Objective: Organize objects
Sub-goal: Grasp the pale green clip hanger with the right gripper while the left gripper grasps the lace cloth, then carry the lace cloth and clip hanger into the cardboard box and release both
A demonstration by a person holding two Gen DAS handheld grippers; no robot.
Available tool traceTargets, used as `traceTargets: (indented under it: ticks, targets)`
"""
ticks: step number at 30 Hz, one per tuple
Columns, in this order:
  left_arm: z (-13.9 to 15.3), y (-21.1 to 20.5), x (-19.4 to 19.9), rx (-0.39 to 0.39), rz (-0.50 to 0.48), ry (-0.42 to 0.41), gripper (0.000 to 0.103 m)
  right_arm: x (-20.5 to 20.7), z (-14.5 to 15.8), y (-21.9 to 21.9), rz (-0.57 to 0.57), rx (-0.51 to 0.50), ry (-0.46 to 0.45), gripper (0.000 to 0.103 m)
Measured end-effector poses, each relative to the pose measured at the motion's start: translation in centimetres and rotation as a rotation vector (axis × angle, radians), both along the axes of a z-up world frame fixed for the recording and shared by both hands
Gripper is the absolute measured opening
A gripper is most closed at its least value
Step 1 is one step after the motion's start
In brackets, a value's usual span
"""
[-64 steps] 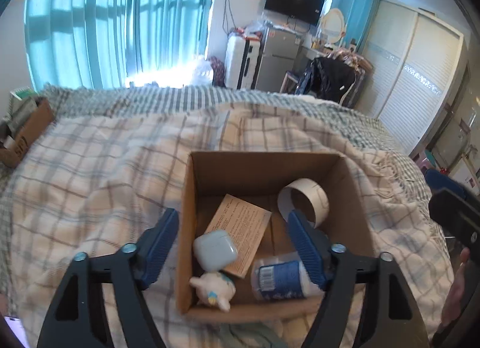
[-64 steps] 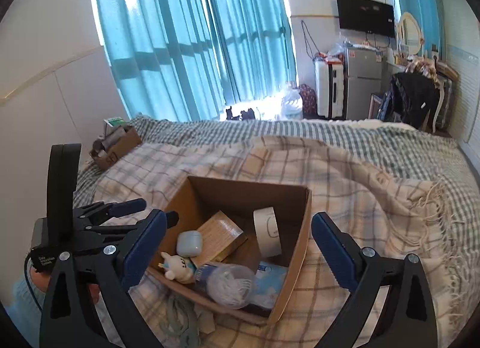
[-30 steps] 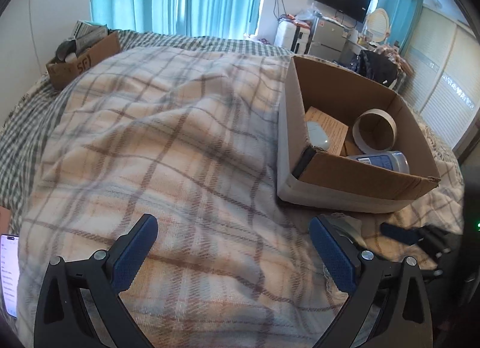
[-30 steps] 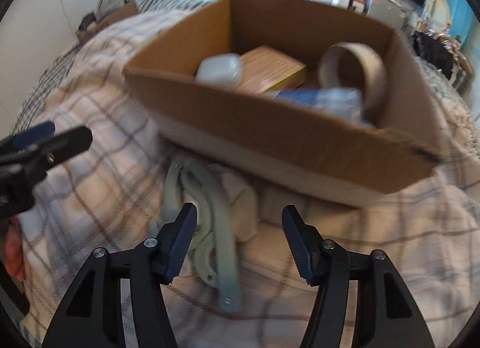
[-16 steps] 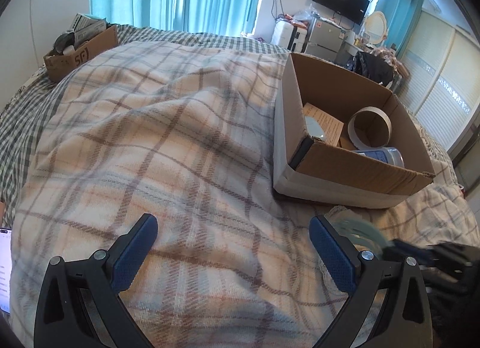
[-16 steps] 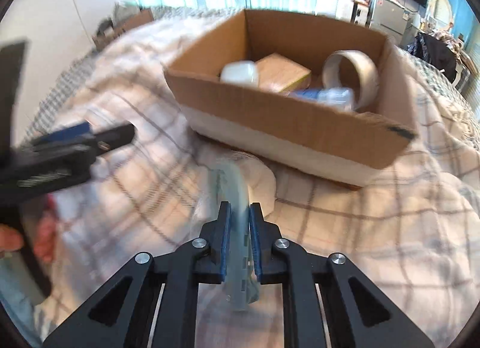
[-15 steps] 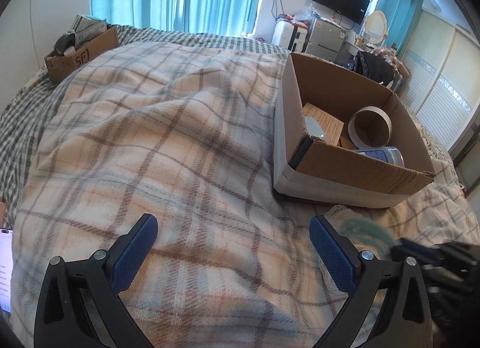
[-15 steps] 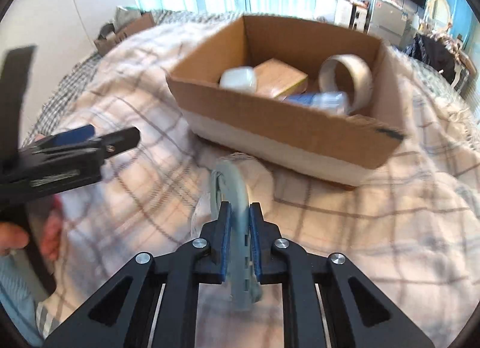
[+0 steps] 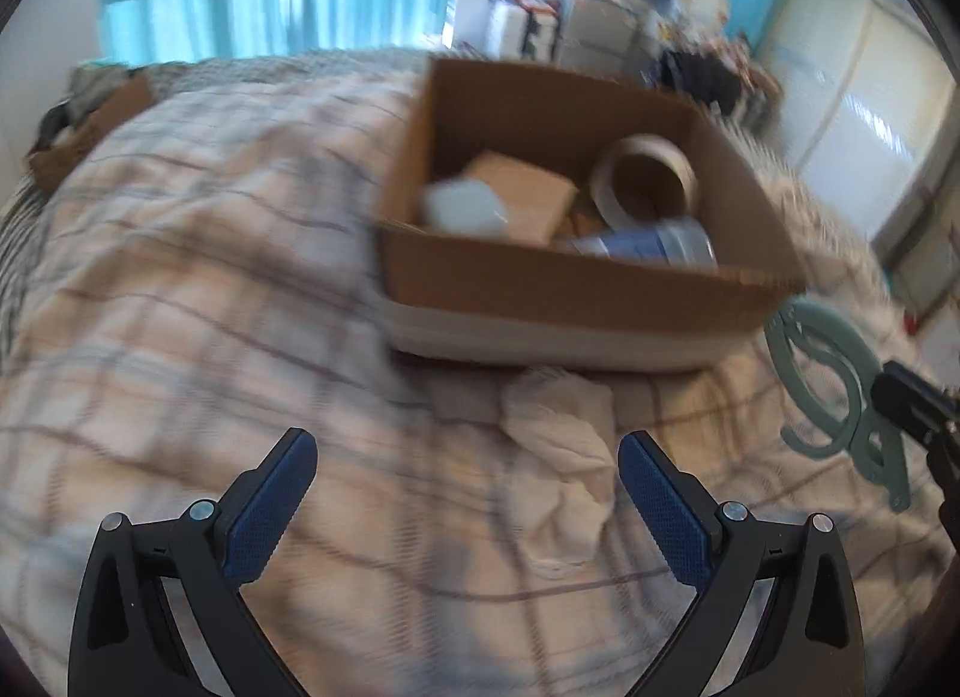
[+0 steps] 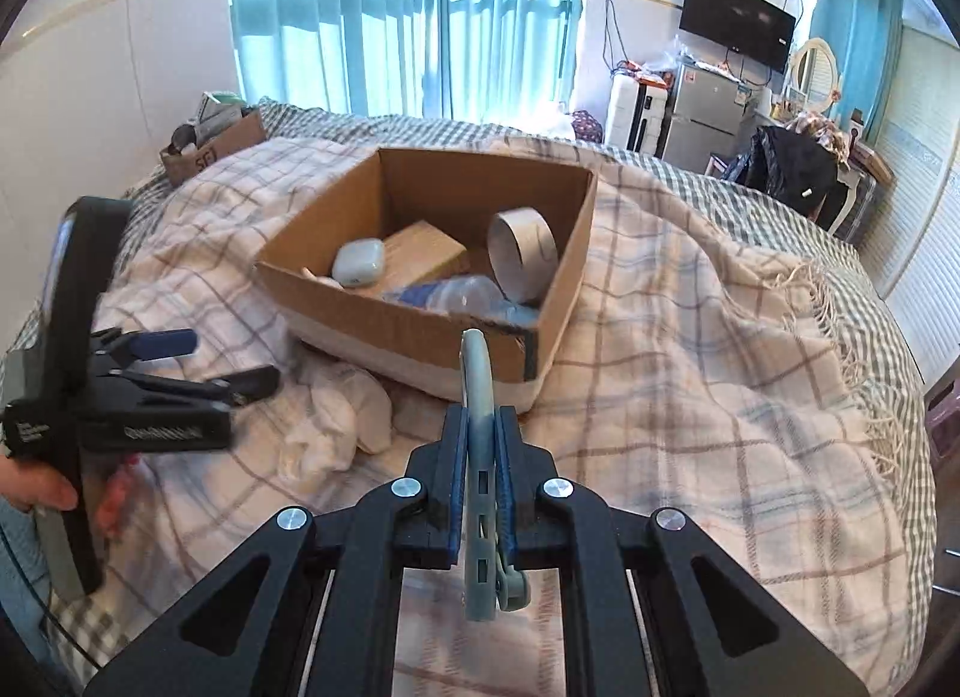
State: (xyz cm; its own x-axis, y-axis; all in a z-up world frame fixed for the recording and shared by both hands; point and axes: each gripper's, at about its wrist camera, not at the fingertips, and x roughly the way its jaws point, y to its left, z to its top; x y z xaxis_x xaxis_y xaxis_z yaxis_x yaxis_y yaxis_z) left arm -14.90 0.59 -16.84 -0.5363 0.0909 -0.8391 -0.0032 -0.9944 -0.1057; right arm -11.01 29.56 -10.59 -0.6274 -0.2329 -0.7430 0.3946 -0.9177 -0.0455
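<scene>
From your left wrist, your left tongs (image 9: 468, 493) are released above the bed's plaid blanket (image 9: 180, 337), over a crumpled white cloth (image 9: 558, 445) before the cardboard box (image 9: 570, 289).

From your right wrist, your right tongs (image 10: 479, 445) are clenched on the green hanger (image 10: 478, 391), near the box's front corner.

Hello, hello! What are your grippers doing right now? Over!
Right gripper shut on green hanger, near the cardboard box. Left gripper open above white cloth. Nothing in the way.
</scene>
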Motion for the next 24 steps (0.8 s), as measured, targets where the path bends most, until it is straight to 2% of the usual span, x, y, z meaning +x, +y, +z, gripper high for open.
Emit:
traceTargets:
  ticks: [4, 6, 9, 11, 14, 17, 21, 24]
  targets:
    - [-2.7, 2.4, -1.7, -0.036, -0.069, -0.086, 0.081, -1.0, -2.6, 0.9, -0.010, -0.019, -0.068, 0.009]
    - [-3.8, 3.0, -2.6, -0.020, -0.085, -0.123, 0.077, -1.7, -3.5, 1.5, -0.021, -0.045, -0.100, 0.009]
    - [-4.7, 4.1, -3.5, -0.003, -0.124, -0.135, 0.070, -2.3, -4.1, 2.2, -0.029, -0.084, -0.123, 0.009]
    - [-5.4, 5.0, -3.9, -0.045, -0.149, -0.148, 0.040, -2.6, -4.4, 2.5, -0.032, -0.102, -0.139, 0.009]
    - [-5.3, 5.9, -3.1, -0.073, -0.195, -0.131, 0.023, -2.4, -4.3, 2.4, -0.036, -0.107, -0.134, 0.009]
    - [-4.4, 5.7, -2.0, -0.075, -0.191, -0.107, 0.018, -1.8, -3.9, 2.2, -0.042, -0.091, -0.110, 0.009]
    - [-2.4, 5.2, -0.5, -0.043, -0.187, -0.069, 0.017, -1.8, -3.5, 2.1, -0.071, -0.067, -0.107, 0.009]
    - [-0.6, 4.9, 0.7, -0.025, -0.182, -0.025, 0.017, -1.6, -2.7, 2.3, -0.073, -0.088, -0.106, 0.009]
